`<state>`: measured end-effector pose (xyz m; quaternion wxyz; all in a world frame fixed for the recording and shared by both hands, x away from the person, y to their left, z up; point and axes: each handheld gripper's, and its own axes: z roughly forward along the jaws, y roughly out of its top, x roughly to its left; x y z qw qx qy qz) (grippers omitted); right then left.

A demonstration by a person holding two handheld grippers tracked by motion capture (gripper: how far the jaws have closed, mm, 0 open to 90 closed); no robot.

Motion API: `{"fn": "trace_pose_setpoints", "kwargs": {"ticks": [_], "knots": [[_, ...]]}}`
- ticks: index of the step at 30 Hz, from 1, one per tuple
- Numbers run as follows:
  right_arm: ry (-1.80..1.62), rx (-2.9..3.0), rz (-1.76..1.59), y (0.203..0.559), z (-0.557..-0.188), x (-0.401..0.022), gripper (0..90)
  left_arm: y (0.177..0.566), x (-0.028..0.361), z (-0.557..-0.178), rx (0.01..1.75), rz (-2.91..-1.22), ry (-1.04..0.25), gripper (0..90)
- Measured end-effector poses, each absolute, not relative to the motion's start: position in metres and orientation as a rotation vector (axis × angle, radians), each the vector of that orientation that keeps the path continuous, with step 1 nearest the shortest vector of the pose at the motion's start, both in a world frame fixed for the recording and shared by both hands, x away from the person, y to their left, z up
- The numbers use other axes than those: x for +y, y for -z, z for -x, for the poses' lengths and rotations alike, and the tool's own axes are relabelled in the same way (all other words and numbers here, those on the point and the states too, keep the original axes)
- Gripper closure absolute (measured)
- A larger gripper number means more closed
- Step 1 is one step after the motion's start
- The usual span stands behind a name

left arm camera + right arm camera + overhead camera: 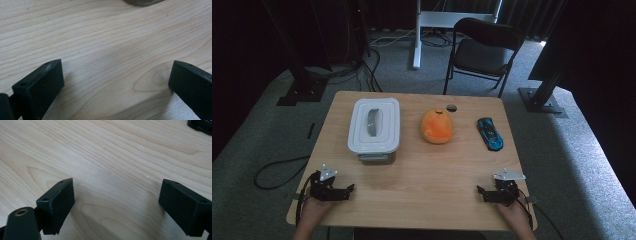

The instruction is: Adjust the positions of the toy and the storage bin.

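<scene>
Parked at the near edge, jaws wide, nothing taken up

Left gripper (349, 189) and right gripper (480, 190) resting low on the table (422, 175) at its two near corners, tips turned inward toward each other, both spread with only bare wood between the jaws; probably placed so to leave the far half free for a first reach. Ranged across that far half, well apart from both: lidded box (374, 126) on the left, orange toy (437, 126) in the middle, blue car (490, 133) on the right, each within reach of one side

Each black hand-held gripper (351, 188) carries a grey three-cornered plate and trailing cable.
</scene>
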<state>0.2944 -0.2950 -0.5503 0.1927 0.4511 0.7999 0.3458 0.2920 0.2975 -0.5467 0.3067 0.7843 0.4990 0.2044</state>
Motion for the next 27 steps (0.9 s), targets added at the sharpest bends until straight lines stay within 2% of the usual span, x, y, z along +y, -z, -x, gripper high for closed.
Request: {"fn": "trace_pose_setpoints", "kwargs": {"ticks": [27], "knots": [[-0.91, 2.26, -1.282, 0.5432, -0.2901, -0.2876, 12.5, 0.5466, 0.2977, -0.2927, 1.312, -2.082, -0.538, 0.3]]}}
